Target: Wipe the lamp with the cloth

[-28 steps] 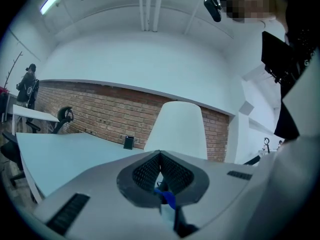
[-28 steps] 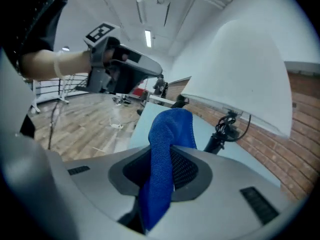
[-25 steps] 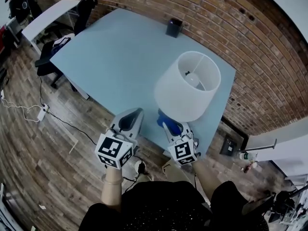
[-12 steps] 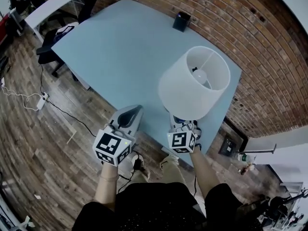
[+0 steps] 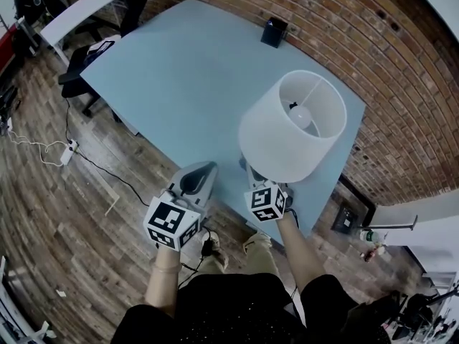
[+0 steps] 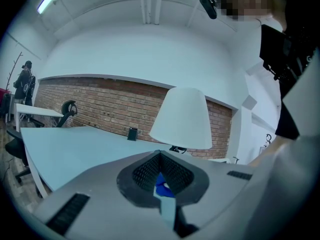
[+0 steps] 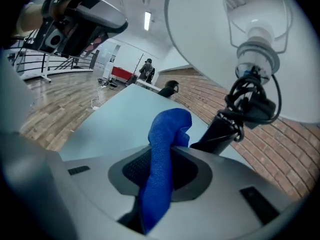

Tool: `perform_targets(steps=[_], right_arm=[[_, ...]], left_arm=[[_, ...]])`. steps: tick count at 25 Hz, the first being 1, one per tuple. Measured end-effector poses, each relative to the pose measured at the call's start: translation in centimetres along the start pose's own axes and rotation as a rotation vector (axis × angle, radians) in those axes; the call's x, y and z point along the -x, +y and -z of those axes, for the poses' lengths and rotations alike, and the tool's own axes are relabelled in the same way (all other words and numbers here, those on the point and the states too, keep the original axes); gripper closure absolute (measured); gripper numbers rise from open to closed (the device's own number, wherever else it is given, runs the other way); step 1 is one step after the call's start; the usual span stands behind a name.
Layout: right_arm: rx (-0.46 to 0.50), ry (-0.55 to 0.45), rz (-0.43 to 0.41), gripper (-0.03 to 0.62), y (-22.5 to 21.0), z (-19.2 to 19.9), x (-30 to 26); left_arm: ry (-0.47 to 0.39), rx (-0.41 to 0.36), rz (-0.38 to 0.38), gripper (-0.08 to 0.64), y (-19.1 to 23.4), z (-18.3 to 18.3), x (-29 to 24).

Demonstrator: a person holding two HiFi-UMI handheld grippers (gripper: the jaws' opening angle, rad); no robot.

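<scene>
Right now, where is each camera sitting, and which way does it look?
Head view: on the person's head, looking steeply down at table and lamp; left tongs, right tongs, dark clothes show.
Left gripper view: on the left tongs, looking across the table to lamp and brick wall; dark clothes at right.
Right gripper view: on the right tongs, looking up under the lamp; tongs shut on blue cloth, left tongs above.
Shared: all see lamp and table.
</scene>
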State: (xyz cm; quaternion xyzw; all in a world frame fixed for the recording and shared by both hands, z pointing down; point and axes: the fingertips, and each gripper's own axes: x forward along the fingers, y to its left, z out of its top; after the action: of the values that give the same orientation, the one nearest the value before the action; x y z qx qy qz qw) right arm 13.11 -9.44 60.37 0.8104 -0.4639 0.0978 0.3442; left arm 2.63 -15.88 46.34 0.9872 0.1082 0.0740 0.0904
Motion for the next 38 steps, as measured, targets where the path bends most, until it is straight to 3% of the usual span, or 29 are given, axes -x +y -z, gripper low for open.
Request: perform_targets(steps=[6, 11, 13, 19, 22, 28, 38], right_arm=[[-0.102, 0.074, -0.141, 0.5, 2.2, 1.0, -0.2], [-0.217, 0.019, -0.219, 0.5, 4.4, 0.9, 3.6], [-0.273, -0.021, -0.195, 0.5, 3.8, 1.1, 6.1], [-0.439, -0.162, 0.037, 0.5, -2.2, 2.2, 11.6], [-0.48, -0.256, 0.095, 0.5, -4.6, 0.9, 12.4], [-0.557, -0.329, 0.119, 0.5, -7.3, -1.3, 10.7], [-0.524, -0.219, 0.098, 0.5, -6.3, 0.7, 6.5]], left_arm=[[0.002, 0.014, 0.006, 0.551, 0.1, 0.6, 0.0], [-0.003, 0.044, -0.014, 0.551, -0.5, 1.0, 0.0], [-0.017, 0.061, -0.025, 0.551, -1.1, 1.2, -0.4], [-0.026, 0.06, -0.032, 0.551, -2.3, 1.0, -1.4], [-0.025, 0.05, -0.031, 0.551, -2.5, 1.0, -1.5], [-0.026, 0.038, -0.041, 0.551, -2.7, 0.6, -1.8], [-0.014, 0.033, -0.047, 0.551, -2.0, 0.9, -1.6]])
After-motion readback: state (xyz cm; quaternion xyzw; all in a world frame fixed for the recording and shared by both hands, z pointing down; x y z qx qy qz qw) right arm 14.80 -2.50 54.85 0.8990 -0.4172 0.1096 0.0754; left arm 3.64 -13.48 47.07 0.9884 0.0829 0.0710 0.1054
